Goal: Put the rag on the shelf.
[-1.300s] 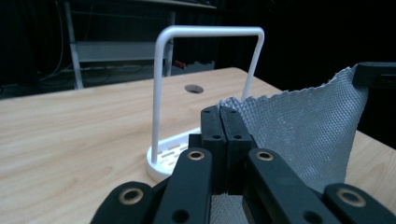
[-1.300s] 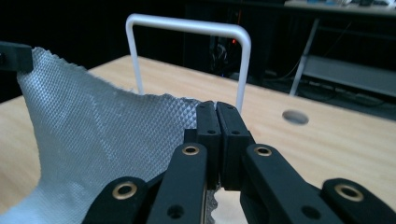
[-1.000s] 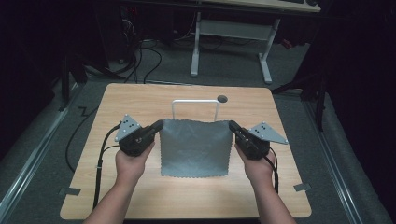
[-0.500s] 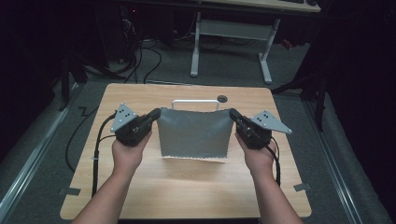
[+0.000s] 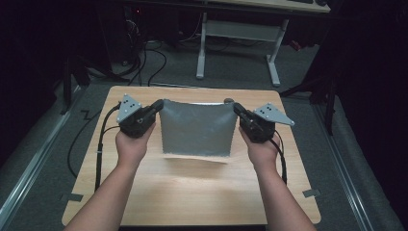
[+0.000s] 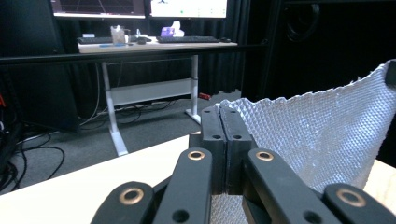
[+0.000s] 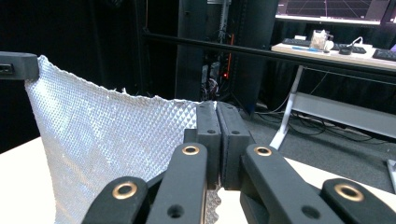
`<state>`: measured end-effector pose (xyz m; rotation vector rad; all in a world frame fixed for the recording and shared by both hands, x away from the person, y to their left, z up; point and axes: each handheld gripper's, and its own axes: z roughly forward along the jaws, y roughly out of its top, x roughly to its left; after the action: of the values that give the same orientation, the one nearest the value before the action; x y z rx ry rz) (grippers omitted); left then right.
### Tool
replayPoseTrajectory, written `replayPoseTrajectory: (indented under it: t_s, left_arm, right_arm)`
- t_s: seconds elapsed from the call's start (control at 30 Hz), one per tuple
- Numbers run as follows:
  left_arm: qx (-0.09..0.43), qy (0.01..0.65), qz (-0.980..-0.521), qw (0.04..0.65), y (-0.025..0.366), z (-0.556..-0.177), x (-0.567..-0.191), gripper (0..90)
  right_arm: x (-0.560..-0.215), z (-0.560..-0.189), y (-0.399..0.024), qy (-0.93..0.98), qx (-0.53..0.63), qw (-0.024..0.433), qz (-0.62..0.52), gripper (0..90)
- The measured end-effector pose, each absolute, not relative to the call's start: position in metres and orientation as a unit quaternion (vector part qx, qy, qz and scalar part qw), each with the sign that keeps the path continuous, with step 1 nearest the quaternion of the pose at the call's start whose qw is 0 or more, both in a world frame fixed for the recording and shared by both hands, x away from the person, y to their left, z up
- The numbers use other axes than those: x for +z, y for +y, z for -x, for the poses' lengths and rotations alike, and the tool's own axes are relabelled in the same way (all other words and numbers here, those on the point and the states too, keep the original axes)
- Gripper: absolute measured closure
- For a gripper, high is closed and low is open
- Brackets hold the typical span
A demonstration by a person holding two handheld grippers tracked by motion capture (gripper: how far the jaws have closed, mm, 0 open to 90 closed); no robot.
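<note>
Cloth, a grey square sheet with a woven, diamond-textured surface [image 5: 197, 130], hangs in the air above the light wooden bench [image 5: 192, 192], held up by its two top corners. Left of the cloth, the black left claw [image 5: 156, 107] clamps the upper left corner; in the left gripper view its jaws are pressed flat together with the fabric [image 6: 322, 135] coming out from between them and spreading away to the far corner. Right of the cloth, the black right claw [image 5: 237, 109] pinches the upper right corner in the same way, its jaws closed on the textured edge [image 7: 112, 144] in the right gripper view. The top edge of the cloth sags slightly between the two claws, and its lower edge hangs free just above the bench, casting a soft shadow there. The person's left hand [image 5: 131, 147] and right hand [image 5: 260, 151] grip the tools on either side of the cloth. Beyond the cloth, past the bench, a white-legged desk [image 5: 238, 43] stands on the grey floor with dark cables [image 5: 144, 57] nearby.
</note>
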<state>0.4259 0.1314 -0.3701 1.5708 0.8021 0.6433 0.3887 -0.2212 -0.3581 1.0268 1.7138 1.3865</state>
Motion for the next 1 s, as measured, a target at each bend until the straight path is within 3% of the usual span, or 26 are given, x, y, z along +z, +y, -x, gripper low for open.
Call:
replayPoseTrajectory:
  t_s: [0.8, 1.0]
  left_arm:
    - [0.298, 0.341, -0.686, 0.569, 0.116, -0.497, -0.358, 90.0]
    - [0.288, 0.354, -0.684, 0.569, 0.116, -0.508, -0.359, 90.0]
  right_arm:
    - [-0.348, -0.462, -0.224, 0.653, 0.515, 0.370, -0.414, 89.5]
    - [-0.349, -0.475, -0.226, 0.650, 0.521, 0.349, -0.428, 89.4]
